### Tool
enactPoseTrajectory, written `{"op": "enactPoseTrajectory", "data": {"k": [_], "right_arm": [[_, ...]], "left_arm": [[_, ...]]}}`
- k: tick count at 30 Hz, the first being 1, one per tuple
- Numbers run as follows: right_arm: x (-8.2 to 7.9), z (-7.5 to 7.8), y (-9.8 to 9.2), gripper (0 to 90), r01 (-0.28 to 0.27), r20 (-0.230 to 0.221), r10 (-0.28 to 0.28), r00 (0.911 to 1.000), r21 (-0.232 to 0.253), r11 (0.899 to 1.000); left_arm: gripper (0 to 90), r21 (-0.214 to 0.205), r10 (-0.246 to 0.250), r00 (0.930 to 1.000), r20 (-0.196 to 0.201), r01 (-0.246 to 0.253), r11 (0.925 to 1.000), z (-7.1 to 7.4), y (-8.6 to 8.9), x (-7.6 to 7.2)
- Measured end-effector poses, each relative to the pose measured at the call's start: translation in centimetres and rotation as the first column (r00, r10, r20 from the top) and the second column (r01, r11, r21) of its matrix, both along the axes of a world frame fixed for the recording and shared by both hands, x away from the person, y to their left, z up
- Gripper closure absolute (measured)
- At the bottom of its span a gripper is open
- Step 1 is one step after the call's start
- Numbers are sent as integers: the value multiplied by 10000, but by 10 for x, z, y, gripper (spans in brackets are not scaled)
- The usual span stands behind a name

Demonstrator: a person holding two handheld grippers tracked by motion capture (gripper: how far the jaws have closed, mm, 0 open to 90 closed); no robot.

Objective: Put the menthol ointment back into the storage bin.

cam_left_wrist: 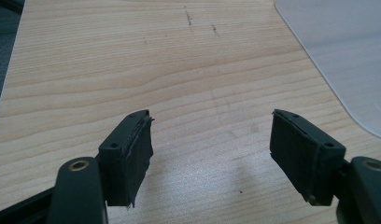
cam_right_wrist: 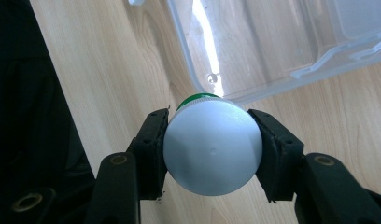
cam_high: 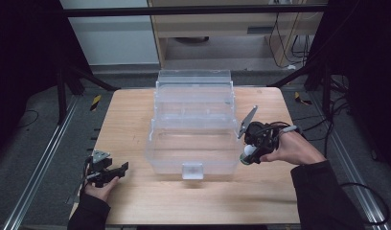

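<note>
Fingers of the right gripper [cam_high: 245, 154], seen from the high view, are closed on a small white rounded bottle [cam_high: 248, 151] just beside the right end wall of a clear plastic box [cam_high: 192, 143]. That box is tiered, with glossy see-through walls, rounded corners and a small frosted latch at the front, and it stands mid-way across a pale wooden surface [cam_high: 136, 129] with fine straight grain. Near the front left corner, well apart from the box, the left gripper [cam_high: 118, 168] lies low in a hand, its matte black fingers spread apart.

Seen from the left gripper view, the two fingers [cam_left_wrist: 128, 156] stand wide with nothing between them; each is a blocky black piece faced with a dull, slightly frayed rubbery pad. Below them runs the light wood grain, marked by a few faint scratches. A frosted, curved corner of the box [cam_left_wrist: 347, 56] shows at the upper right.

From the right gripper view, the black pads [cam_right_wrist: 153, 149] press on both sides of the bottle [cam_right_wrist: 212, 147], whose smooth white domed end faces the camera, with a green ribbed rim peeping out behind it. Beyond it lies the box's transparent rounded edge [cam_right_wrist: 254, 51] on the wood.
</note>
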State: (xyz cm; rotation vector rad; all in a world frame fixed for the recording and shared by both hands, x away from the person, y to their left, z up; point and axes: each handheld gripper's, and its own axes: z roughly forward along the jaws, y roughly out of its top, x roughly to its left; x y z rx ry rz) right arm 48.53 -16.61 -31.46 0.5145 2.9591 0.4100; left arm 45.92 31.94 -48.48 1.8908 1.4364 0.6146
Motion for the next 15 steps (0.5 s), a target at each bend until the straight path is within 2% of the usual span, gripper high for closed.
{"op": "enactPoseTrajectory", "data": {"k": [7, 15], "right_arm": [[10, 2, 2, 502, 41, 7, -41, 10000, 111, 9999], [22, -2, 5, 503, 129, -59, -128, 9999, 199, 9997]], "left_arm": [[291, -14, 25, 10000, 18, -25, 10000, 0, 1, 0], [291, -7, 32, 10000, 38, -32, 10000, 0, 1, 0]]}}
